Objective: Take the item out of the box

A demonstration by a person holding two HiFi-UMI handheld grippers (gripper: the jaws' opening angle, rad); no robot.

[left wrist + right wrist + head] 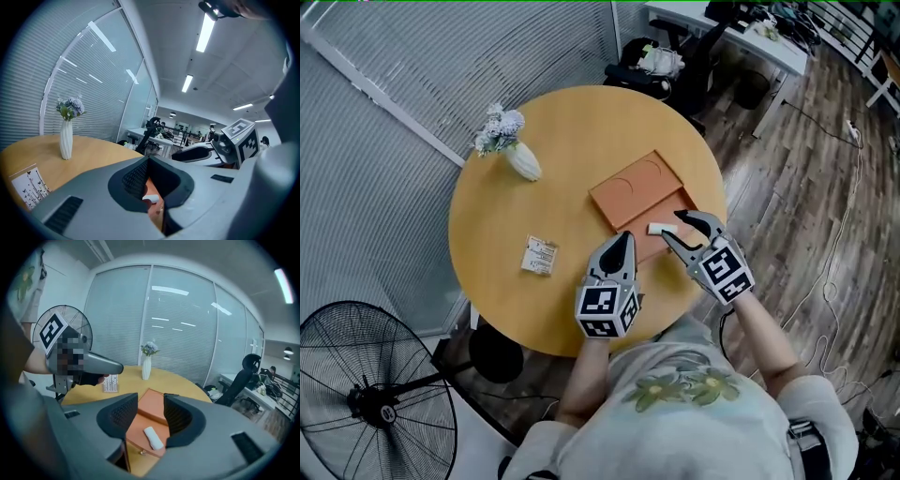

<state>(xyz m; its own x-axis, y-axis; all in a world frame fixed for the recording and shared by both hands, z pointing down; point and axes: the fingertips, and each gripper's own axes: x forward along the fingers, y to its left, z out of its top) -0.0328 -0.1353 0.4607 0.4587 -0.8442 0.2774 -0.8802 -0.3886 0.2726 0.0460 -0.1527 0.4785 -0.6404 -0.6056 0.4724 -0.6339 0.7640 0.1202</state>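
An orange box [661, 246] lies open on the round wooden table [516, 211], its lid [636, 187] flat on the far side. A small white item [659, 228] rests in the box's tray [140, 427]. My right gripper [678, 228] hovers over it, open, and the white item [153, 438] lies below the gap between the right gripper's [151, 401] pads, untouched. My left gripper [625, 238] is shut, with its tips at the box's near left edge. Through the hollow behind the left gripper's [147, 159] tips I see the white item [151, 199].
A white vase with flowers [511, 150] stands at the table's far left. A small printed packet [540, 255] lies at the near left. A floor fan [375, 403] stands left of the person; an office chair [661, 56] and a desk [750, 37] are beyond the table.
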